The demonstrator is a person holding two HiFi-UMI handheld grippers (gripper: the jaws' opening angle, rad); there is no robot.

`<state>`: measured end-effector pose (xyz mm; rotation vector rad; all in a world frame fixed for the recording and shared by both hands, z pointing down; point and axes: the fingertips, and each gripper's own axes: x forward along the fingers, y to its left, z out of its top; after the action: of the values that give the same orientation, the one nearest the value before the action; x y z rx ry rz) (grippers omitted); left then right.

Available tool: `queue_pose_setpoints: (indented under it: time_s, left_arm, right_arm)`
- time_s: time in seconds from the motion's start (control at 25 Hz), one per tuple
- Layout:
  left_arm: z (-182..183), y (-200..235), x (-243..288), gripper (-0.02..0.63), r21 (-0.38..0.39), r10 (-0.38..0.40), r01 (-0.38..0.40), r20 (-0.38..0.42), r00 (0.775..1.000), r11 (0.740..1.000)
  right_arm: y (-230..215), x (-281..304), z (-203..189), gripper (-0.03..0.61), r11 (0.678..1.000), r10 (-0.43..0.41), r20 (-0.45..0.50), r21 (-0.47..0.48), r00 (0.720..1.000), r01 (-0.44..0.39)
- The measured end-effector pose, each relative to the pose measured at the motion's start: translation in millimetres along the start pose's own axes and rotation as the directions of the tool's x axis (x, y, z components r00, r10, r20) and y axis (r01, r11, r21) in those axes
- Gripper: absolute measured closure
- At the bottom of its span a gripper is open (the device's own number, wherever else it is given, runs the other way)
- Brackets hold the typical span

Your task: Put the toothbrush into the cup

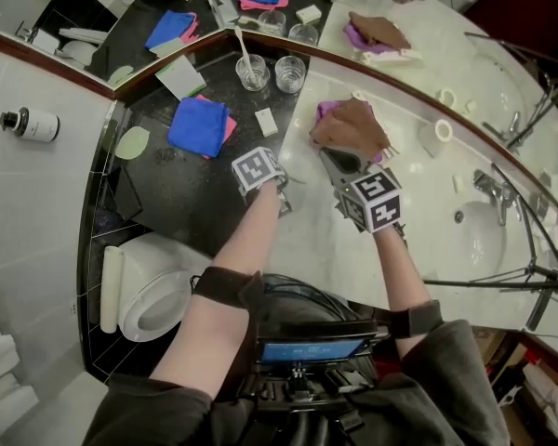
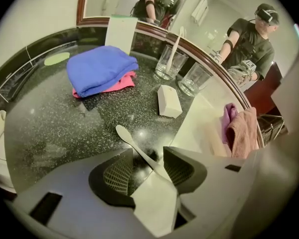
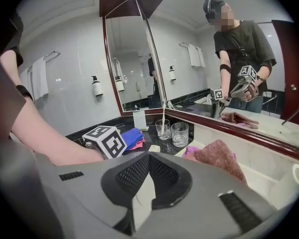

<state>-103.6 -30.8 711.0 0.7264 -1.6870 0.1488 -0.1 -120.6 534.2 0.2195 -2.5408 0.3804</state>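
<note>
A white toothbrush point(image 2: 125, 135) lies flat on the black stone counter point(image 2: 50, 128). Its handle runs back between the jaws of my left gripper point(image 2: 148, 152), which stand open on either side of it with the pads apart from it. In the head view only that gripper's marker cube point(image 1: 259, 168) shows, above the counter. Two glass cups stand by the mirror: the left cup point(image 2: 169, 63) point(image 1: 253, 72) has another white toothbrush point(image 2: 177, 36) upright in it, and the right cup point(image 2: 194, 78) point(image 1: 289, 72) holds nothing. My right gripper point(image 3: 148, 156) point(image 1: 333, 156) is shut, hovering over the white marble near a brown towel point(image 1: 349, 126).
A blue cloth point(image 2: 99, 68) lies on a pink one at the back left. A small white box point(image 2: 168, 101) stands in front of the cups. The brown towel point(image 2: 241, 131) lies over a purple cloth point(image 2: 228, 118). A basin with a tap point(image 1: 493, 189) is at the right, and a toilet point(image 1: 153, 286) stands below the counter's left end.
</note>
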Motion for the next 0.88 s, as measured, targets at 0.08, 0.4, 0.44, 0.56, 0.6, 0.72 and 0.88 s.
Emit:
queue_pose_setpoints:
  time_s: [0.08, 0.4, 0.44, 0.56, 0.6, 0.72, 0.88]
  left_arm:
    - [-0.7, 3.0, -0.7, 0.446, 0.022, 0.027, -0.027, -0.003, 1.0, 0.999]
    - [-1.2, 17.8, -3.5, 0.598, 0.057, 0.064, -0.064, 0.002, 0.998, 0.996]
    - [-2.1, 18.6, -4.2, 0.601, 0.057, 0.064, -0.064, -0.002, 0.998, 0.996]
    - [-3.2, 17.6, -4.3, 0.603, 0.055, 0.05, -0.05, -0.004, 0.999, 0.997]
    - [-3.2, 18.0, -4.4, 0.603, 0.057, 0.05, -0.05, -0.003, 0.999, 0.997]
    - [-1.9, 20.9, -7.1, 0.603, 0.067, 0.056, -0.057, 0.005, 0.998, 0.996]
    - [9.6, 14.2, -16.5, 0.603, 0.105, 0.014, -0.02, 0.053, 0.999, 0.994]
  right_arm:
    - [-0.7, -0.6, -1.0, 0.56, 1.0, -0.001, 0.0, 0.003, 1.0, 0.001]
    - [-2.0, 0.6, -7.8, 0.56, 1.0, 0.001, -0.009, 0.009, 1.0, -0.001]
    - [-2.4, 1.0, -8.5, 0.561, 1.0, 0.001, -0.009, 0.008, 1.0, -0.001]
    - [-5.8, 2.2, -13.2, 0.56, 1.0, -0.005, -0.009, 0.007, 1.0, 0.005]
    - [-6.1, 2.4, -13.9, 0.56, 1.0, -0.006, -0.009, 0.009, 1.0, 0.006]
    - [-5.2, 3.1, -14.6, 0.56, 1.0, -0.008, -0.009, 0.01, 1.0, 0.008]
    - [-2.2, 2.6, -16.4, 0.561, 1.0, -0.011, -0.009, 0.013, 1.0, 0.011]
